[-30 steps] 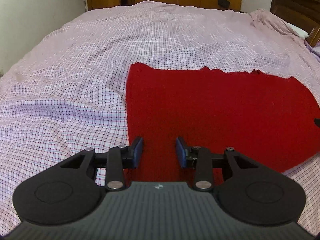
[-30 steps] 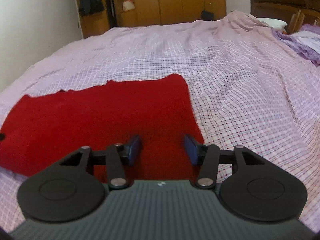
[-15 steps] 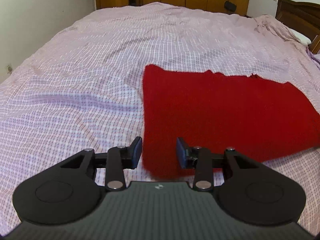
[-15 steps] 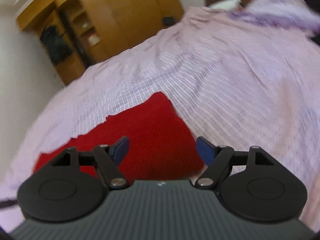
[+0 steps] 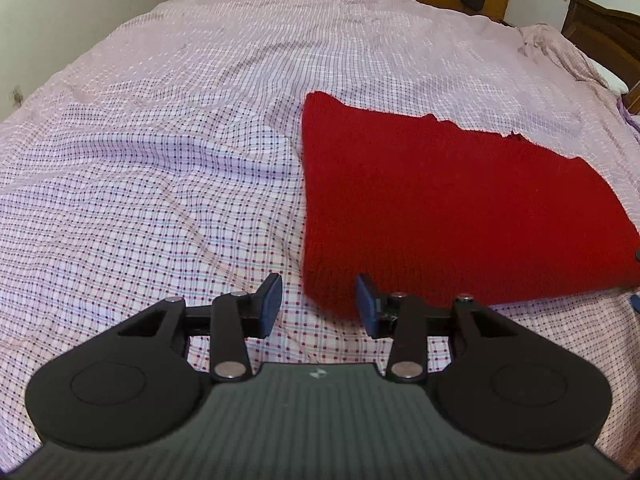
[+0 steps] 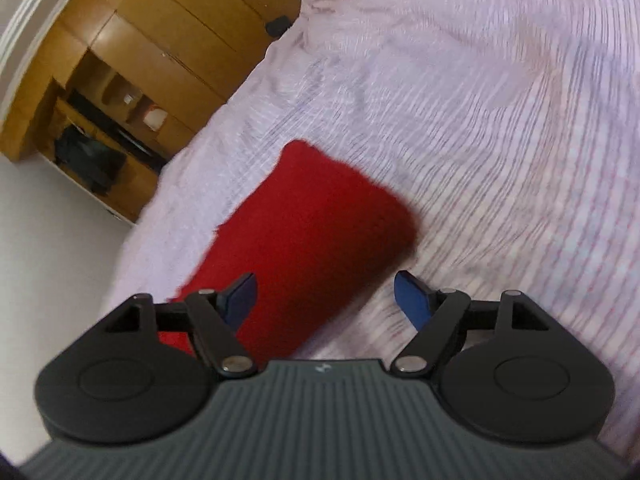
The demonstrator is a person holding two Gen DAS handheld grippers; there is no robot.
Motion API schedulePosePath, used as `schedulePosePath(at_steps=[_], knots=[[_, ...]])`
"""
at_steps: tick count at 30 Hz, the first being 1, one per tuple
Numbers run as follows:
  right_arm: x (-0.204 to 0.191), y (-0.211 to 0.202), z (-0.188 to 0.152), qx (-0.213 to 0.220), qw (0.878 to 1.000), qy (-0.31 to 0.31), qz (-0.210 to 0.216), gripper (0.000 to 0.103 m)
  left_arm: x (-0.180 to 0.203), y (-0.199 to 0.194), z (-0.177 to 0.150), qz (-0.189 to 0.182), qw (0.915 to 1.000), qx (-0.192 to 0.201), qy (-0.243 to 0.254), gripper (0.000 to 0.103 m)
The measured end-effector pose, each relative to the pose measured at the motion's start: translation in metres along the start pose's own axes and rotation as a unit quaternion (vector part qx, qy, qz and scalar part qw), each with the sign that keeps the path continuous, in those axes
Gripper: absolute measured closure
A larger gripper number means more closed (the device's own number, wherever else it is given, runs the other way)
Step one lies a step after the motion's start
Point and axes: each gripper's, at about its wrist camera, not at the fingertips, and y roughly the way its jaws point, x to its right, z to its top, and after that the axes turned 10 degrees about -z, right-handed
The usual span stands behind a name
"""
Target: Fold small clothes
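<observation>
Your left gripper (image 5: pixel 318 304) is spread wide and grips nothing; the red cloth's (image 5: pixel 440 216) near corner sits just ahead at 12 o'clock, its long side running off toward 2 o'clock across the checked bedspread (image 5: pixel 160 160). Your right gripper (image 6: pixel 326 300), tilted and blurred, is equally released, with the cloth's end at 11 o'clock. Judging by this, your left is nearer.

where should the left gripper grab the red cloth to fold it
The near left corner of the red cloth, which lies flat on the checked bedsheet. That corner sits just ahead of the open left gripper, and its straight left edge is free. Probably come in low from the near side, sliding one finger under the edge.
</observation>
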Motion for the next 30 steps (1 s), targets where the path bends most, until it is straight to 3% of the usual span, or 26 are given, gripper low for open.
schedulePosePath(at_steps=[2, 9, 18, 19, 23, 25, 30], knots=[[-0.003, 0.005, -0.005, -0.005, 1.000, 0.008, 0.007, 0.024, -0.001, 0.001, 0.001, -0.001, 1.0000, -0.001, -0.003, 0.057], [-0.006, 0.020, -0.007, 0.065, 0.998, 0.002, -0.010, 0.025, -0.004, 0.004, 0.001, -0.007, 0.9999, 0.000, -0.009, 0.057], [-0.011, 0.047, 0.011, 0.103, 0.995, 0.017, -0.008, 0.023, -0.006, 0.006, 0.001, -0.006, 0.9999, -0.002, -0.014, 0.054], [-0.012, 0.050, 0.013, 0.103, 0.994, 0.019, -0.007, 0.026, -0.006, 0.006, 0.001, -0.005, 0.9999, -0.002, -0.013, 0.054], [0.002, 0.053, 0.028, 0.089, 0.996, 0.033, 0.003, 0.059, -0.004, 0.006, 0.000, 0.000, 0.9999, -0.001, -0.010, 0.053], [0.003, 0.048, 0.033, 0.085, 0.996, 0.026, 0.013, 0.064, -0.003, 0.005, 0.001, 0.001, 1.0000, 0.001, -0.008, 0.053], [-0.036, 0.026, 0.036, 0.121, 0.990, -0.078, 0.011, 0.067, -0.002, -0.001, 0.005, -0.001, 0.9999, 0.013, -0.006, 0.053]])
